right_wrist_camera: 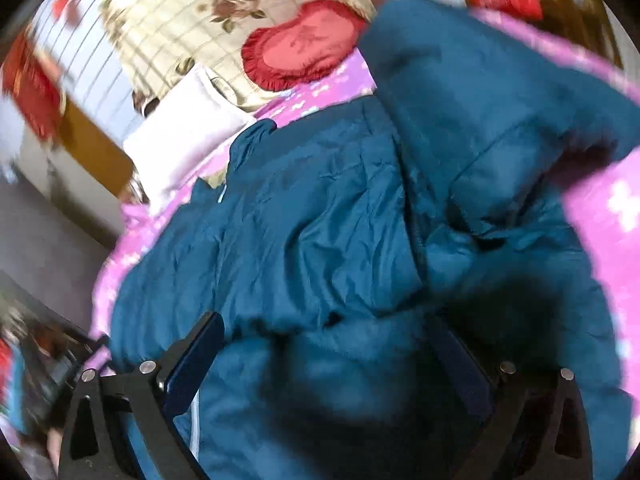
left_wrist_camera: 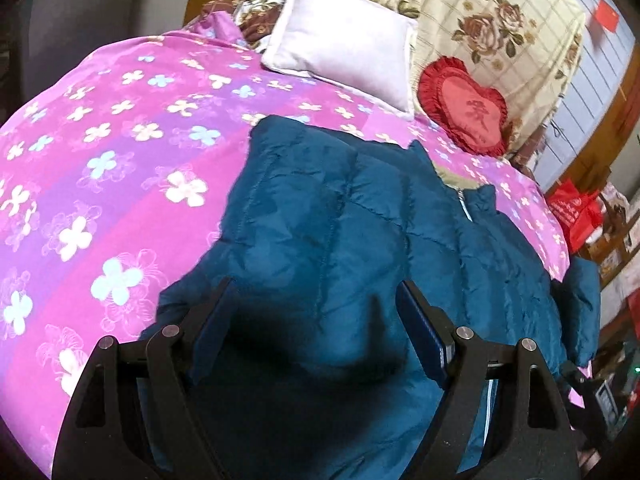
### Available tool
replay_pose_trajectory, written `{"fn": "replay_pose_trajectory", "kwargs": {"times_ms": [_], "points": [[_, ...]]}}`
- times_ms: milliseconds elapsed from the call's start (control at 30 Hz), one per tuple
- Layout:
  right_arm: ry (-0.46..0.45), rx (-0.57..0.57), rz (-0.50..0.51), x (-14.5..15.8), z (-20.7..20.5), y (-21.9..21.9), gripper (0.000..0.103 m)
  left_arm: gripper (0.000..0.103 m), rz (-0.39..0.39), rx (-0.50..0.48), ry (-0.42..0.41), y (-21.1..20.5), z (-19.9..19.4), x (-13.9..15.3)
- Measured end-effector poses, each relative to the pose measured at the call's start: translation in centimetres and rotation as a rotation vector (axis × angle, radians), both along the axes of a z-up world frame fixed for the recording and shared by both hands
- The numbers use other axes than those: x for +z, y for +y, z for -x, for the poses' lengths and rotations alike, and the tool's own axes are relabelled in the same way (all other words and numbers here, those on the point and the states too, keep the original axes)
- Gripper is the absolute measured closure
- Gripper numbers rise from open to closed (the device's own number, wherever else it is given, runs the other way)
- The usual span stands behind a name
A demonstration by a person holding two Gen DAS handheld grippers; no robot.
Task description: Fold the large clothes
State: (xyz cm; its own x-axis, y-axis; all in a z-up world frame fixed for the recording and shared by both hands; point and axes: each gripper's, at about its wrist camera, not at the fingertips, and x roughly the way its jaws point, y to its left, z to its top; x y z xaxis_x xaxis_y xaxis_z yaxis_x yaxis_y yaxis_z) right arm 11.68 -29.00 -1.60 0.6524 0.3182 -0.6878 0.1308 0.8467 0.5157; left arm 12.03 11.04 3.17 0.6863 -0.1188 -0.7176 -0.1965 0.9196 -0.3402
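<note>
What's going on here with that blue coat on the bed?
A person holding two handheld grippers is working on a teal quilted puffer jacket spread over a pink flowered bedspread. The left gripper and right gripper both hover over the jacket with jaws wide apart, gripping nothing. The jacket lies rumpled, not yet neatly folded. A white pillow and red heart-shaped cushion sit beyond.

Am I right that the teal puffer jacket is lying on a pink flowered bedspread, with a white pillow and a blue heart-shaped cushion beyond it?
Not quite: the heart-shaped cushion is red, as the left wrist view shows. The rest holds: the teal puffer jacket lies on the pink flowered bedspread, with the white pillow beyond.
</note>
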Motion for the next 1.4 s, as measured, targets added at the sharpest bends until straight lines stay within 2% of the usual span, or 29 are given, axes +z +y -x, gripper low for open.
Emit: {"fn": "replay_pose_trajectory", "kwargs": {"times_ms": [67, 100, 133, 167, 300, 367, 433, 600, 667, 733, 800, 867, 933, 967, 1033, 1100, 1133, 1167, 1233, 1300, 1400], "points": [[-0.017, 0.007, 0.012, 0.0, -1.0, 0.2, 0.001, 0.022, 0.003, 0.015, 0.005, 0.3, 0.0, -0.1], [-0.024, 0.013, 0.025, 0.1, -1.3, 0.4, 0.007, 0.022, 0.003, 0.016, 0.009, 0.3, -0.1, -0.2], [-0.031, 0.013, 0.049, 0.1, -1.9, 0.5, 0.021, 0.022, 0.000, 0.014, 0.018, 0.4, -0.2, -0.4], [-0.035, 0.004, 0.063, 0.1, -2.1, 0.4, 0.029, 0.022, -0.004, 0.014, 0.025, 0.4, -0.3, -0.5], [-0.042, -0.055, 0.110, -0.2, -3.0, -0.5, 0.072, 0.022, -0.026, 0.011, 0.040, 0.0, -0.4, -0.9], [-0.046, -0.086, 0.138, -0.1, -3.1, -1.3, 0.082, 0.022, -0.041, 0.003, 0.032, -0.3, -0.3, -0.8], [-0.037, -0.126, 0.170, -0.1, -3.3, -2.2, 0.086, 0.022, -0.053, 0.000, 0.030, -0.6, -0.3, -0.8], [-0.031, -0.153, 0.108, -0.5, -2.5, -3.8, 0.084, 0.022, -0.034, -0.003, 0.035, -0.2, -0.6, -1.0], [-0.029, -0.183, 0.064, 0.2, -1.7, -4.2, 0.074, 0.022, -0.027, 0.003, 0.047, 0.2, -0.7, -1.1], [-0.055, -0.212, 0.013, 1.2, -0.6, -4.3, 0.056, 0.022, -0.042, 0.017, 0.065, 0.4, -0.8, -1.3], [-0.069, -0.237, 0.010, 2.2, 0.4, -3.6, 0.055, 0.022, -0.049, 0.025, 0.083, 0.5, -1.0, -1.6], [-0.083, -0.240, 0.107, 3.4, 1.3, -1.9, 0.055, 0.022, -0.054, 0.025, 0.085, 0.4, -0.9, -1.6], [-0.112, -0.200, 0.312, 4.5, 1.0, 1.2, 0.055, 0.022, -0.069, 0.022, 0.089, 0.2, -0.9, -1.6], [-0.134, -0.150, 0.391, 4.7, 0.4, 3.0, 0.055, 0.022, -0.078, 0.019, 0.092, 0.1, -0.9, -1.7], [-0.186, 0.021, 0.527, 4.8, -1.1, 6.6, 0.053, 0.022, -0.102, 0.012, 0.101, -0.2, -1.0, -1.9], [-0.146, 0.152, 0.655, 3.6, -2.9, 9.0, 0.043, 0.022, -0.113, 0.009, 0.105, -0.4, -1.0, -2.1], [-0.111, 0.162, 0.673, 2.7, -3.4, 9.0, 0.043, 0.022, -0.117, 0.009, 0.107, -0.4, -1.0, -2.2], [-0.089, 0.150, 0.665, 2.1, -3.7, 8.6, 0.041, 0.022, -0.119, 0.008, 0.110, -0.4, -1.1, -2.2], [-0.022, 0.133, 0.550, 0.3, -4.6, 6.3, 0.022, 0.021, -0.116, 0.008, 0.115, -0.4, -1.1, -2.4], [-0.019, 0.137, 0.418, -0.3, -4.7, 4.3, 0.020, 0.021, -0.104, 0.006, 0.124, -0.3, -1.2, -2.7], [-0.025, 0.159, 0.411, -0.4, -4.6, 4.3, 0.013, 0.020, -0.089, 0.001, 0.125, -0.1, -1.3, -2.9]]}}
